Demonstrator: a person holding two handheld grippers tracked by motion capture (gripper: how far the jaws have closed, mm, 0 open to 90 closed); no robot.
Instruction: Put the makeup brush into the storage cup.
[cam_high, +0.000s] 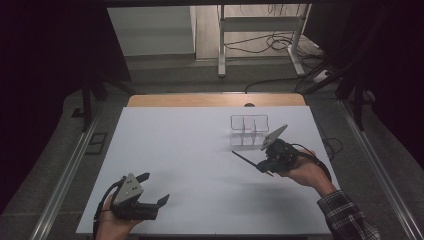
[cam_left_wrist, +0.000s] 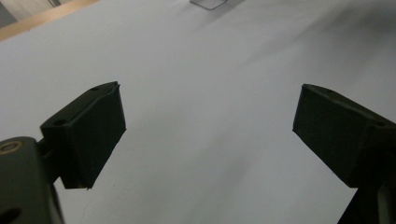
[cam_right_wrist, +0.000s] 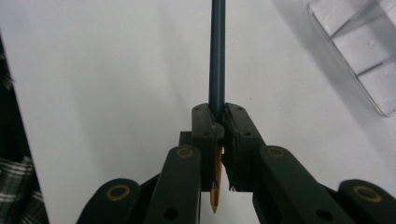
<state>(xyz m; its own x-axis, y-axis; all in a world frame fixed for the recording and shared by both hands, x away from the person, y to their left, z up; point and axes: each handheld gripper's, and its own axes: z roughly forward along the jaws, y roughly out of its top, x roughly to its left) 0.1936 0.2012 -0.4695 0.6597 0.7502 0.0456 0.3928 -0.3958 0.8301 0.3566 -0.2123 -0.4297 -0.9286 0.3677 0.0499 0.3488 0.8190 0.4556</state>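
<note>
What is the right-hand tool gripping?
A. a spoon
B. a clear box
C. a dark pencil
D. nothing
C: in the right gripper view the right gripper has its fingers closed on a dark pencil, the sharpened tip pointing back at the camera; the clear box stands apart on the table.

- A clear plastic divided organiser tray (cam_high: 249, 131) stands on the white rectangular table top (cam_high: 190, 160), toward the far right.
- The right gripper (cam_high: 263, 165) is just near of the tray, over the table's right side; a thin dark pencil (cam_high: 245, 159) clamped in it projects to the left.
- The left gripper (cam_high: 155, 189) is over the near-left corner, well apart from the tray.
</note>
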